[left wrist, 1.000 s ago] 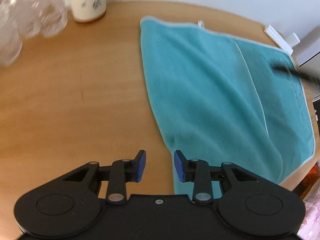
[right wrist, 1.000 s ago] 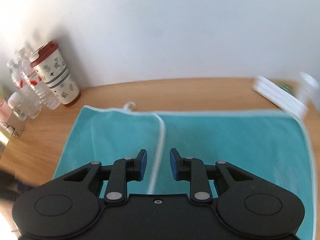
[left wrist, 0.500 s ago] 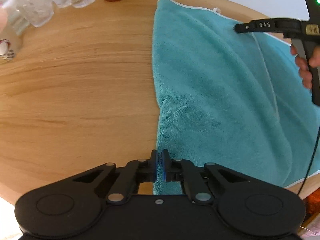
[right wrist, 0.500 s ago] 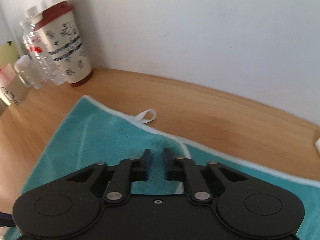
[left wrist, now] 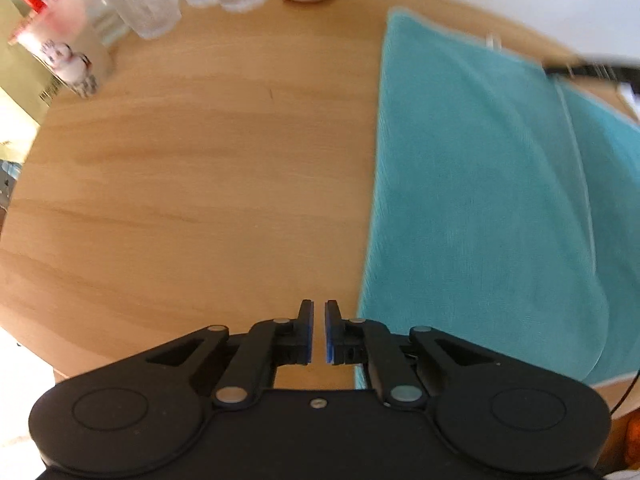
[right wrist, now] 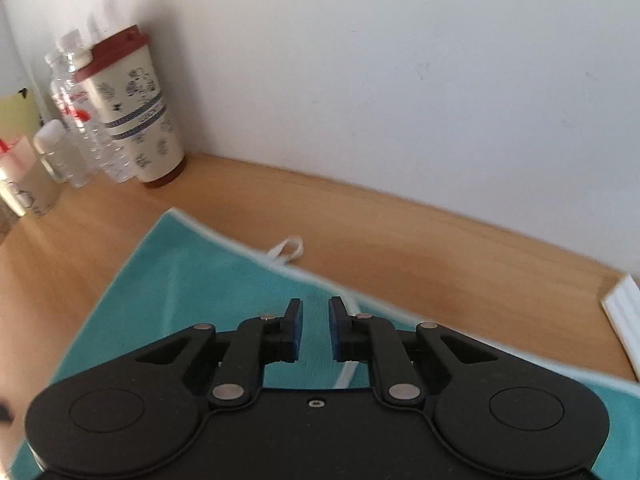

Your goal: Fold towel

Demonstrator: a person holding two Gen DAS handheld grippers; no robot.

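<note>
White wall (right wrist: 400, 60) behind a wooden bench (left wrist: 200, 180). Teal towel (left wrist: 480, 200) spread flat on the bench's right part, one layer folded over another, a pale hem line running across it; white loop (right wrist: 289, 250) at its far edge. Left tongs (left wrist: 316, 330) low over bare wood just beside the towel's near left edge, blue pads (left wrist: 307, 332) parted by a narrow gap, nothing between them. Right tongs (right wrist: 316, 328) above the towel near its far edge, spread somewhat wider, empty; hem line passing beneath. In the left view, a dark blurred bar at upper right over the towel's far edge, possibly the right tool, too smeared to confirm. Printed cup (right wrist: 136, 108) with red lid against the wall at far left, clear bottles (right wrist: 76, 120) beside it, a drink cup (left wrist: 60, 52) with red straw nearer the bench's left rim. White flat item (right wrist: 626, 320) at the right edge of the bench, apart from the towel.
</note>
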